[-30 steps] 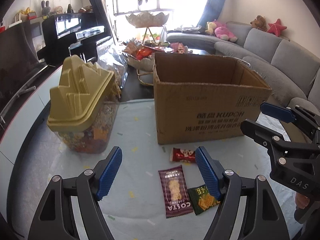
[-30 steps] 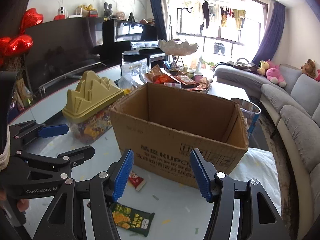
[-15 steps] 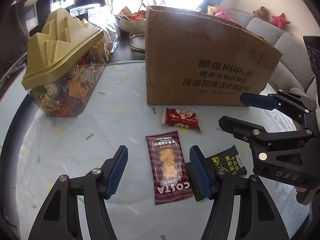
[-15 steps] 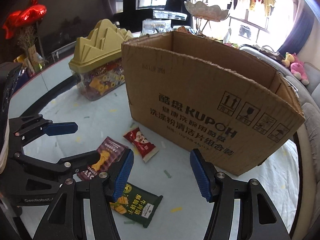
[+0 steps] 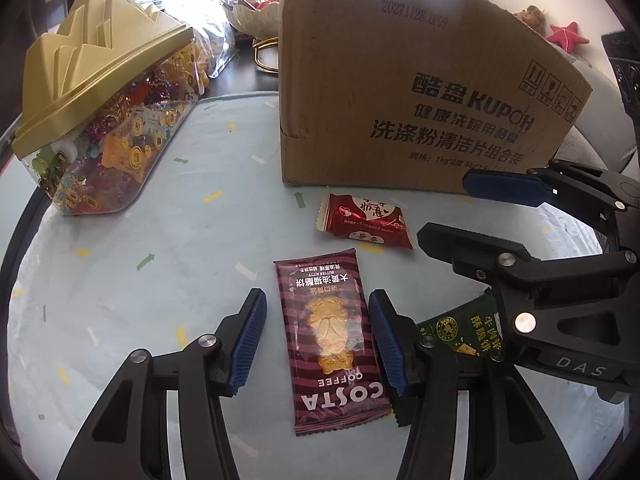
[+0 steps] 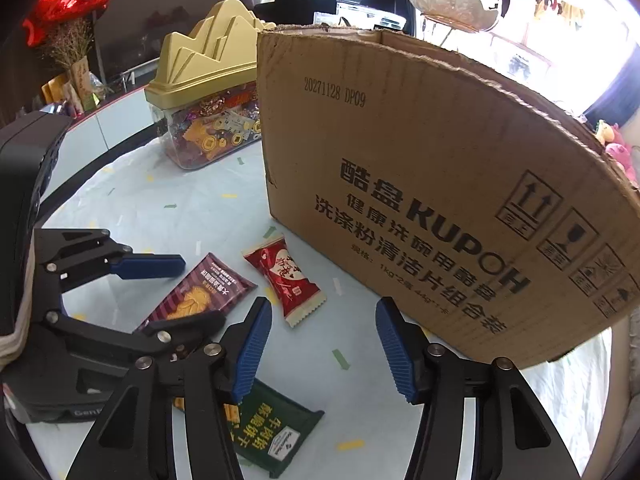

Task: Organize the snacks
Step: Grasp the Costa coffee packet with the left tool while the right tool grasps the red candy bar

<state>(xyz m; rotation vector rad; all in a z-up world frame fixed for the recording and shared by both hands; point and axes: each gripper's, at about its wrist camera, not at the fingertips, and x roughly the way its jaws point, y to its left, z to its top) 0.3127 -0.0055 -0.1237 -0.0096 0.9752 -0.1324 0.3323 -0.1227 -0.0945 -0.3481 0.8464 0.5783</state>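
Three snack packets lie on the pale table in front of the cardboard box (image 5: 420, 92). My left gripper (image 5: 318, 342) is open and low, its fingers on either side of the maroon Costa biscuit packet (image 5: 330, 340), not closed on it. A red candy packet (image 5: 364, 220) lies just beyond it near the box. A green packet (image 5: 460, 330) is partly hidden under the right gripper. In the right wrist view my right gripper (image 6: 324, 348) is open above the table, with the green packet (image 6: 268, 428) below it, the red candy packet (image 6: 286, 276) ahead and the box (image 6: 440, 184) close in front.
A clear candy jar with a gold mountain-shaped lid (image 5: 100, 120) stands left of the box. It also shows in the right wrist view (image 6: 208, 108). Bags and a snack dish (image 5: 248, 8) sit behind. A sofa with a red star toy (image 5: 568, 34) is at the right.
Both grippers have dropped toward the table and moved forward. The left gripper's fingers have come down around the Costa packet. The right gripper has come closer to the box. Both stayed open.
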